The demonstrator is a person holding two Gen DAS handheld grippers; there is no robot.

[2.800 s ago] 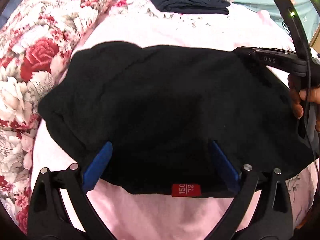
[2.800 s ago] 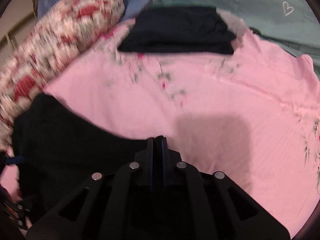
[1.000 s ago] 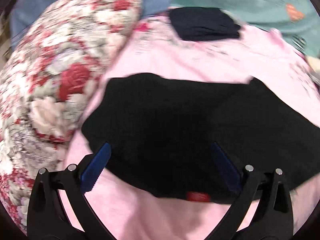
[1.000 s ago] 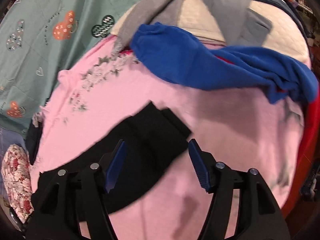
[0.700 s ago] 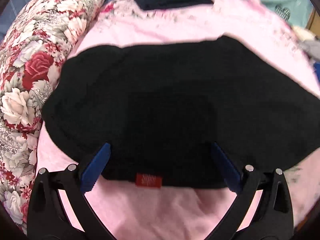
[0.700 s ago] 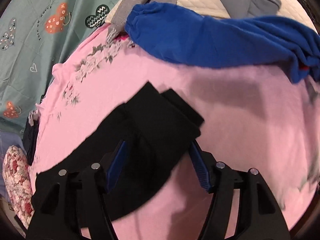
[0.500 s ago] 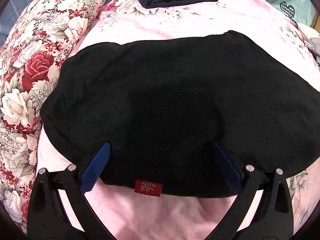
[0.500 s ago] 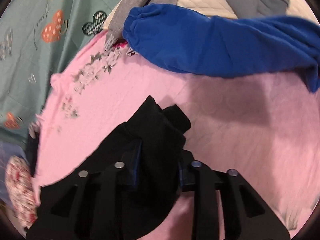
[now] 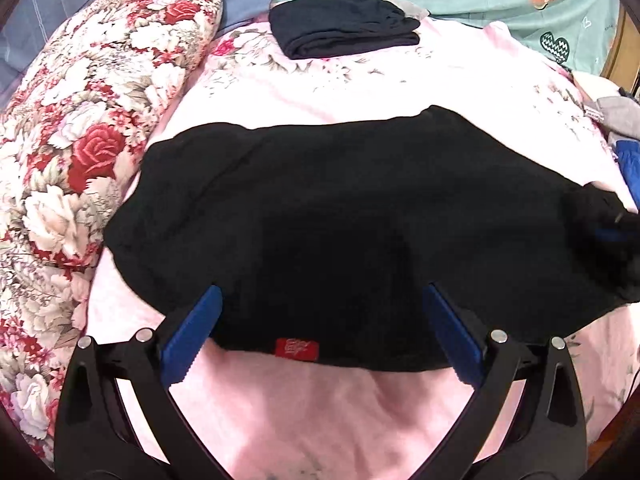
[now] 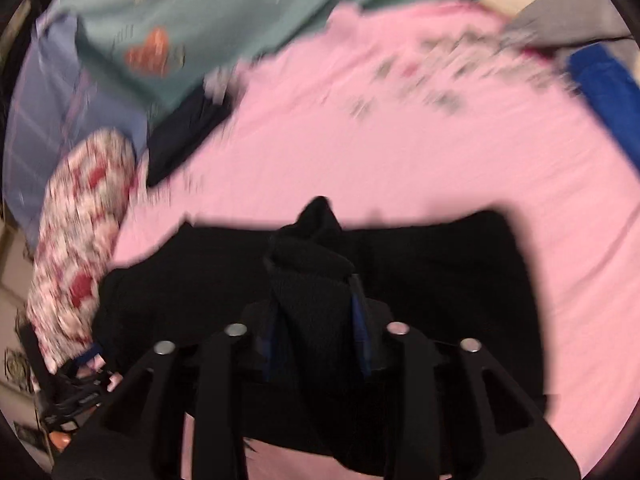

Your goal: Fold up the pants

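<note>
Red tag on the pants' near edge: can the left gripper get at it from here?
Probably yes. The red tag sits on the black pants' near hem, between the left gripper's wide-open fingers, with only bare pink sheet in front.

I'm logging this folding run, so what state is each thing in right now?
black pants: spread flat on the pink sheet, one end bunched and lifted.
right gripper: jaws opening, bunched pants end between them.
left gripper: jaws open over the waistband, not gripping.
red label: facing up at the near edge.
dark folded garment: folded, lying apart.
</note>
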